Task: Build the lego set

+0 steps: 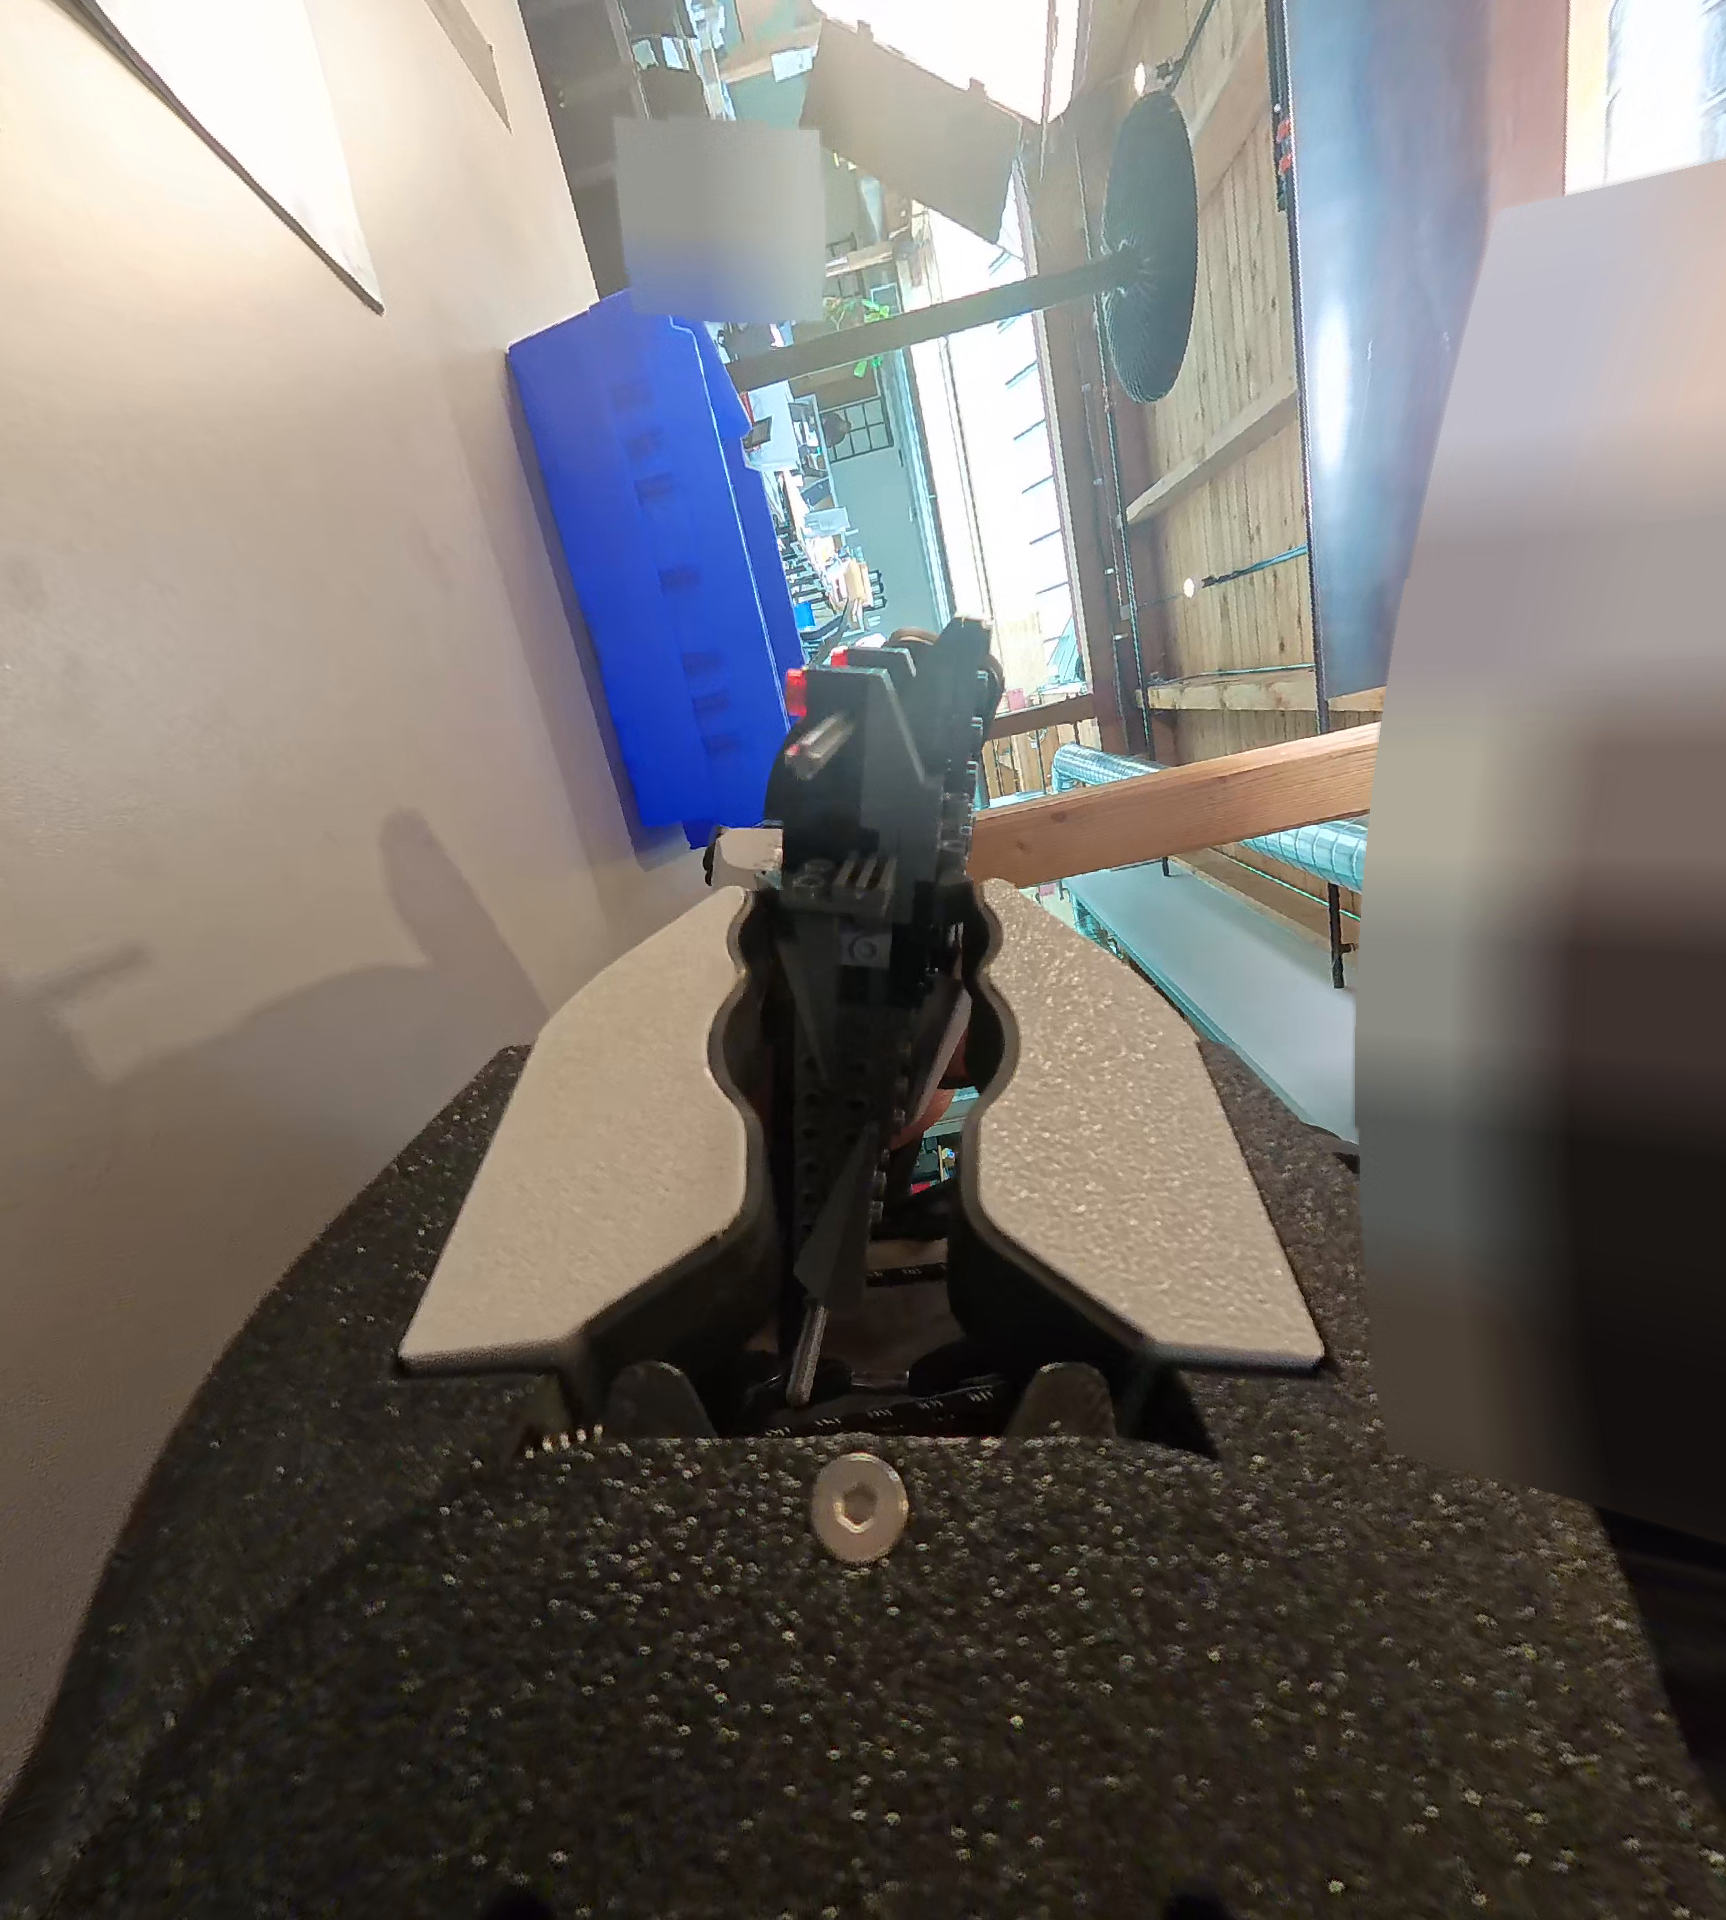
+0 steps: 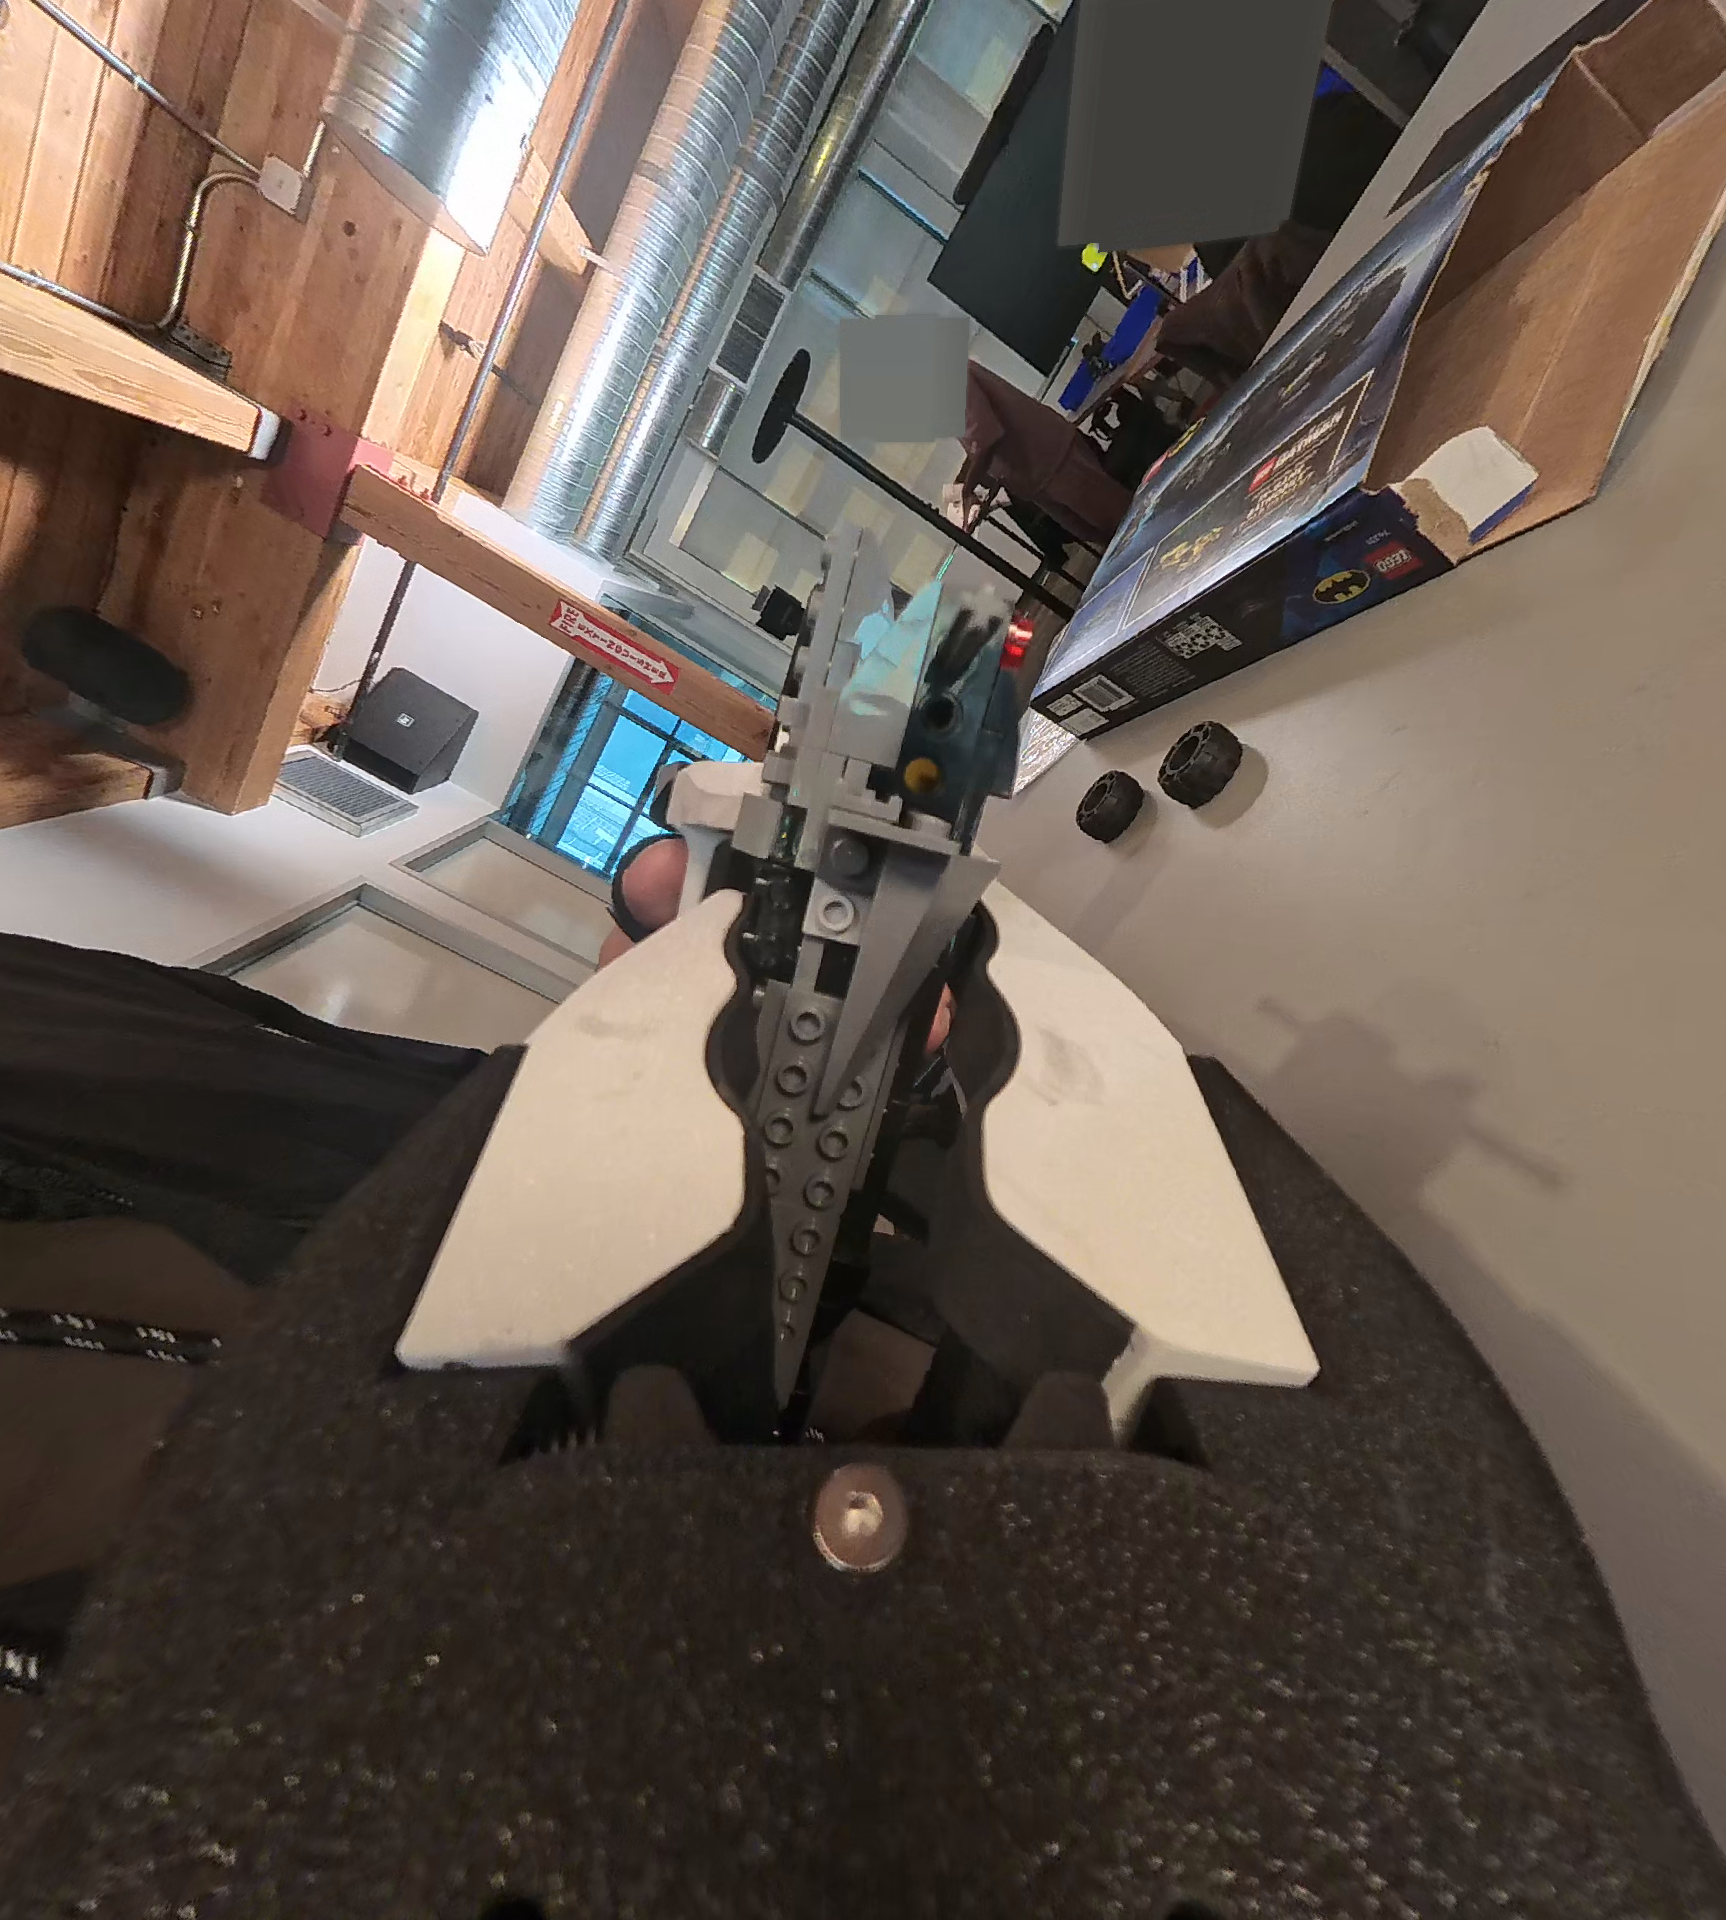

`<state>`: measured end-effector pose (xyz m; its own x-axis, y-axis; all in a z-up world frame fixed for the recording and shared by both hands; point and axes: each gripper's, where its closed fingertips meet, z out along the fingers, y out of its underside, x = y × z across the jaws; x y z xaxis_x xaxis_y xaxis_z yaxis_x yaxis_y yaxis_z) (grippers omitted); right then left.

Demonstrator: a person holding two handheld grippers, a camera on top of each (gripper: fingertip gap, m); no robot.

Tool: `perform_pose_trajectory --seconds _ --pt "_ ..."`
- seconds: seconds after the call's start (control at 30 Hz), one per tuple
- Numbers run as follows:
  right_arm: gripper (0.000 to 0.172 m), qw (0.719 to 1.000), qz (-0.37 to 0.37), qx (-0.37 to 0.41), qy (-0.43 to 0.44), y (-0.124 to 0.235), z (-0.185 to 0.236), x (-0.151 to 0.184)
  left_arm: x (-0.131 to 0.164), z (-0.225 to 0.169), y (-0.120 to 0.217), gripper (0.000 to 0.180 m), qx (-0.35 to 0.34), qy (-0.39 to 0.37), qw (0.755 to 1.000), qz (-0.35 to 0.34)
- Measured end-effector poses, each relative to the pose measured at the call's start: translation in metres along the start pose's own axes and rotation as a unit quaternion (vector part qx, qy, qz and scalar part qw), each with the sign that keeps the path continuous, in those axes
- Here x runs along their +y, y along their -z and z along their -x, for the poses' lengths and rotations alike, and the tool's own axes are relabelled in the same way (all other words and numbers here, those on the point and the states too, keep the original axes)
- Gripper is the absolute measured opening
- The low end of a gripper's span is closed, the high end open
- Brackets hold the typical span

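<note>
A toy-brick vehicle model (image 1: 880, 935), dark grey and black with studded plates, a long pointed wedge and small red translucent pieces at its 12 o'clock end, sits between both grippers, lifted off the pale matte table (image 1: 163, 623). The left gripper (image 1: 864, 914) is clenched on it, its white, grainy, wavy-edged fingers (image 1: 630, 1122) pressed against the sides. The right gripper (image 2: 859, 914) likewise grasps the model (image 2: 838, 987), showing lighter grey plates and a pale blue clear canopy. A blue plastic bin (image 1: 651, 582) lies at 11 o'clock. Two black ribbed rubber tyres (image 2: 1155, 784) and an open cardboard box (image 2: 1410, 416) rest at 2 o'clock.
</note>
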<state>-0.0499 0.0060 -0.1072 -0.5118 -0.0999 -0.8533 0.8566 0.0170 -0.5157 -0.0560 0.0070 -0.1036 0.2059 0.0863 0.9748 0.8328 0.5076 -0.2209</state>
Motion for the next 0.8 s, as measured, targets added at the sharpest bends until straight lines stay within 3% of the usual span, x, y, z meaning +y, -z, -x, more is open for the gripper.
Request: perform_pose_trajectory --seconds 0.17,0.33,0.53,0.67,0.8 --pt "0.034 0.999 -0.016 -0.004 -0.037 0.001 -0.007 -0.001 0.000 0.006 -0.001 0.037 -0.019 -0.007 1.000 0.004" --pt "0.034 0.994 -0.049 -0.016 -0.093 0.004 -0.016 -0.007 -0.003 0.020 0.007 0.052 -0.110 -0.103 0.988 0.011" --pt "0.034 0.993 -0.050 0.003 -0.105 0.004 -0.022 -0.008 -0.017 0.007 0.015 0.036 -0.224 -0.328 0.918 0.003" --pt "0.034 0.993 -0.048 0.010 -0.108 0.004 -0.023 -0.005 -0.018 0.000 0.013 0.014 -0.238 -0.391 0.889 0.015" --pt "0.034 0.994 -0.043 0.016 -0.103 0.002 -0.021 -0.003 -0.012 0.005 0.009 0.012 -0.262 -0.417 0.869 0.046"
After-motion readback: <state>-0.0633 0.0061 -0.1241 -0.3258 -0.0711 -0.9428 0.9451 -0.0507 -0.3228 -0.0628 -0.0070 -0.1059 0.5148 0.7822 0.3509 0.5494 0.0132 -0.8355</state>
